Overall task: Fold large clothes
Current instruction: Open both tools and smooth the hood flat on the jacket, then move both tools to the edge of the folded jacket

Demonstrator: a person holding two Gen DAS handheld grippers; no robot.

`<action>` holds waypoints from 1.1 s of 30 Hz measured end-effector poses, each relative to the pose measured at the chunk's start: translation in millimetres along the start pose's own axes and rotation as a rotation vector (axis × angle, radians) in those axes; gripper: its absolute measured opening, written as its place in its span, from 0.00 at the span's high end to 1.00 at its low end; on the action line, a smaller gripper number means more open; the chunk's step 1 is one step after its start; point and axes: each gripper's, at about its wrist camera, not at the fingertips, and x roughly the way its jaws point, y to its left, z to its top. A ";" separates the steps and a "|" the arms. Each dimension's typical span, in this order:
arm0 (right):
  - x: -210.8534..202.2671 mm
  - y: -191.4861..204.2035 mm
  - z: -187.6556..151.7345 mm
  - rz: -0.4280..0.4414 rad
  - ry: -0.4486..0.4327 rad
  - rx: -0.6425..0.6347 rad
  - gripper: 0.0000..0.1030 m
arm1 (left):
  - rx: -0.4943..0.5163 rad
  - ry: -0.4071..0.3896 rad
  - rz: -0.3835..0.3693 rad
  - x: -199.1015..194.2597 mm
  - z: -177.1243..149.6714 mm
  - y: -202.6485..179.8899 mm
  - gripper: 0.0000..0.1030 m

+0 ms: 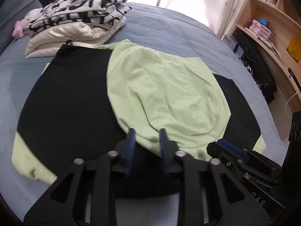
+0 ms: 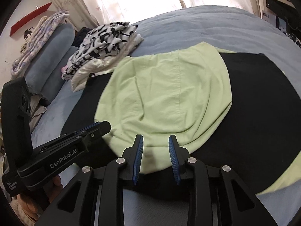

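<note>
A large black and light-green garment (image 1: 75, 98) lies spread on the blue bed (image 1: 169, 24). A light-green part (image 1: 165, 90) is folded over its black middle. My left gripper (image 1: 147, 133) is open, its blue-padded fingertips at the near edge of the green fold, holding nothing. My right gripper (image 2: 156, 141) is open too, just above the green fold's (image 2: 169, 94) near edge. The right gripper shows in the left wrist view (image 1: 231, 148), and the left gripper in the right wrist view (image 2: 97, 127), side by side.
A pile of folded clothes (image 1: 79, 18), black-and-white print on top of white, sits at the far left of the bed, also in the right wrist view (image 2: 105, 43). Blue pillows (image 2: 52, 56) lie at the head. Wooden shelves (image 1: 272, 28) stand to the right.
</note>
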 end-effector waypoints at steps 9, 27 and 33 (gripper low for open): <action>-51.6 16.0 -18.1 0.004 -0.051 -0.020 0.73 | -0.012 -0.054 -0.010 -59.7 -14.6 0.4 0.67; -115.5 14.9 -58.7 -0.003 -0.081 -0.039 0.68 | -0.029 -0.078 -0.110 -121.0 -57.8 7.5 0.49; -116.1 11.6 -65.6 0.011 -0.079 -0.046 0.68 | -0.145 -0.012 -0.224 -104.0 -91.5 39.6 0.42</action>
